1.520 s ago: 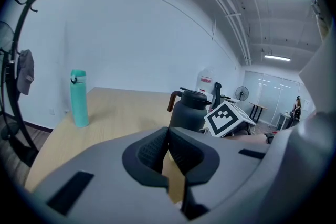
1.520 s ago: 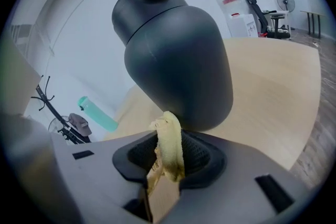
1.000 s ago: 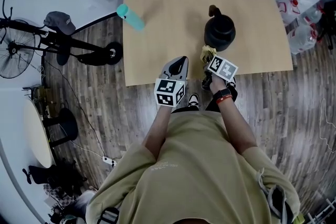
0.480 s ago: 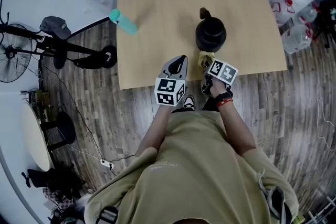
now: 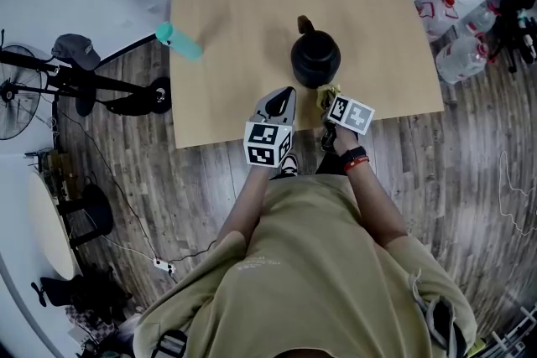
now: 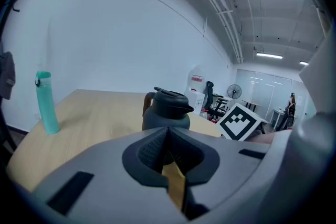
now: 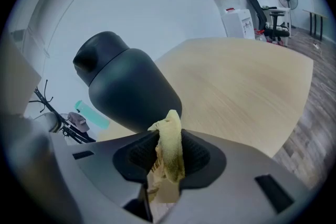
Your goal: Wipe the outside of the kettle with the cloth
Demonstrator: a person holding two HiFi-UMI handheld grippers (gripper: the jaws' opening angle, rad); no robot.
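The cloth [image 7: 169,148] is clamped in the right gripper's [image 5: 329,96] jaws, just beside the kettle [image 5: 315,60] on the table [image 5: 226,12]. The left gripper [image 5: 284,101], near the kettle, is closed on nothing. Light, steady pressure should be kept around the kettle's wall, so it is not tipped.

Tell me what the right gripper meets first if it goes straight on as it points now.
Most likely the kettle, its dark body just ahead; the cloth clamped in the right gripper would touch it first.
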